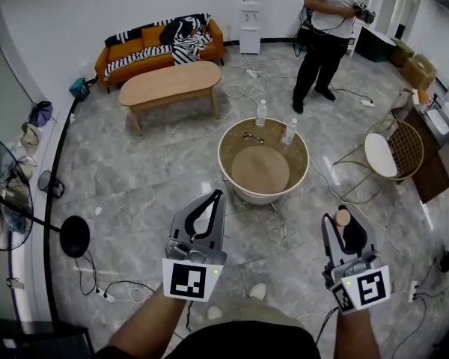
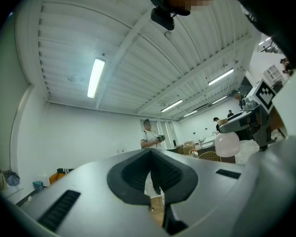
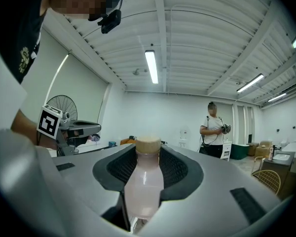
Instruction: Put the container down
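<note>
The container is a small frosted pinkish bottle (image 3: 144,181) with a tan cork cap. It stands upright between the jaws of my right gripper (image 3: 147,154), which is shut on it. In the head view the right gripper (image 1: 343,228) hangs in the air at the lower right, and the bottle's cap (image 1: 343,217) shows at its tip, short of the round rimmed table (image 1: 232,172). My left gripper (image 1: 215,197) is at the lower left, shut with nothing between its jaws. In the left gripper view, the left gripper (image 2: 150,153) shows its tips touching, and the bottle (image 2: 227,144) appears off to the right.
Two clear water bottles (image 1: 261,113) (image 1: 289,132) stand at the round table's far rim. A person (image 1: 325,28) stands beyond it. A wooden coffee table (image 1: 170,86), an orange sofa (image 1: 161,43), a wire chair (image 1: 393,152) and a fan (image 1: 4,193) surround the floor; cables lie about.
</note>
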`<state>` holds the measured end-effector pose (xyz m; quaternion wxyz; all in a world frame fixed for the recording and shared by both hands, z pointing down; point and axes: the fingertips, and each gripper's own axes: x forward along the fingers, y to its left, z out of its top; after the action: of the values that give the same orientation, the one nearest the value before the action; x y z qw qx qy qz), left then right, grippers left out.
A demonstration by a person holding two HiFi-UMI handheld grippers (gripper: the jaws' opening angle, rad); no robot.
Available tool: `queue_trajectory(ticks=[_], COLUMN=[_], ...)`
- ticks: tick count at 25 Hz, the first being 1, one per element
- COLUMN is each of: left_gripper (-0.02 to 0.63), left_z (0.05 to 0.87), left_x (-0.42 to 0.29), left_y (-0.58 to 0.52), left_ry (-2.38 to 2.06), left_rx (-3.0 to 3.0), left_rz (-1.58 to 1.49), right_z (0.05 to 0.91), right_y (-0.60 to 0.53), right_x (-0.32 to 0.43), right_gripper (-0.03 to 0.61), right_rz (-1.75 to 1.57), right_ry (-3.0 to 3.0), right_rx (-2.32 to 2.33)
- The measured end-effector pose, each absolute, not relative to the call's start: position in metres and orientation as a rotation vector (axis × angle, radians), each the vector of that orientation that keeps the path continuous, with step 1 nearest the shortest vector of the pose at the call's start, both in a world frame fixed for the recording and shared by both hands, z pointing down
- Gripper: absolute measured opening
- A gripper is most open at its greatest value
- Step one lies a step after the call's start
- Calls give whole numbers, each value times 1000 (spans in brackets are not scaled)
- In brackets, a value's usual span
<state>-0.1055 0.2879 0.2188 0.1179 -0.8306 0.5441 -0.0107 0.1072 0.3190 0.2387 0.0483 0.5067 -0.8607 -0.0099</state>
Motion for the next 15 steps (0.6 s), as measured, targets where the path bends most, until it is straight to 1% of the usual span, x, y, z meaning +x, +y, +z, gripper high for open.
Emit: queue_trajectory(ticks=[7,15], left_gripper=[15,15], left_z=[218,218], left_x=[-106,-94], left_y=[277,259], left_ry=[1621,1660], left_rx=[-2446,-2433], left_rz=[-30,-12], right_z=[236,235], right_y=[309,290], right_x=[106,124], right_gripper=[153,153], right_rz=[-32,-43], right_ry=[-2634,-2644], right_rx=[1526,1509])
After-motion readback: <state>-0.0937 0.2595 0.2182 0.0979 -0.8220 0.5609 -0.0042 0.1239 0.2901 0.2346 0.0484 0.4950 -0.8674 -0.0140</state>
